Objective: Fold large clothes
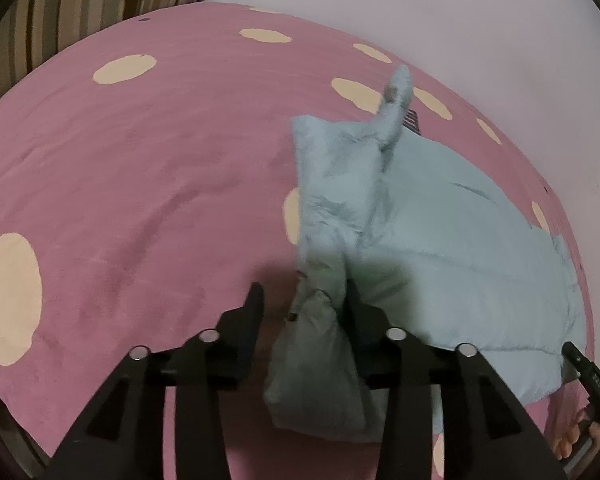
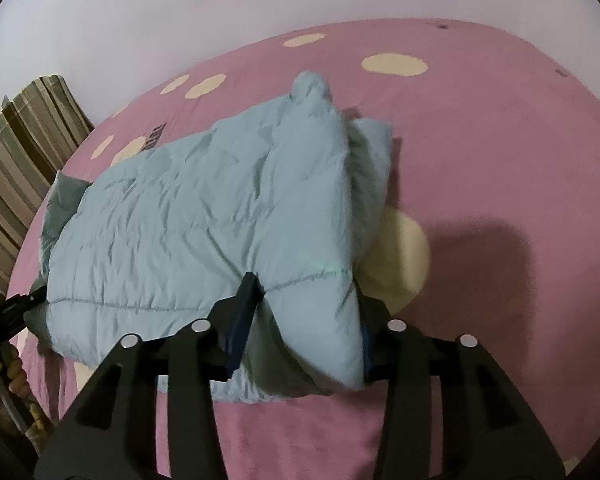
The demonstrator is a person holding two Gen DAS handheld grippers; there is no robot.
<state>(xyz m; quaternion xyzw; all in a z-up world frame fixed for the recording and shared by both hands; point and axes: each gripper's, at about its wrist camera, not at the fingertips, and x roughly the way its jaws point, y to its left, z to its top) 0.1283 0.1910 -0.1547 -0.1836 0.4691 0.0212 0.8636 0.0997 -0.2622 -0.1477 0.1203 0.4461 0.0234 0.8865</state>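
A pale blue puffy jacket (image 1: 460, 248) lies folded on a pink bedspread (image 1: 140, 160) with cream dots. A greyer fold of the jacket (image 1: 316, 360) hangs between the jaws of my left gripper (image 1: 305, 300), resting against the right-hand finger. The other finger stands clear of the cloth, so this gripper is open. In the right wrist view the jacket (image 2: 180, 220) fills the middle, and its near right corner bulges between the spread jaws of my right gripper (image 2: 308, 300), which is open. The right-hand finger there is partly hidden behind the cloth.
A white wall (image 1: 460, 20) rises behind the bed. Striped fabric (image 2: 20, 152) stands at the bed's far side. A hand (image 2: 4, 372) holds the other gripper's handle at the left edge. The bedspread (image 2: 500, 140) lies bare to the right of the jacket.
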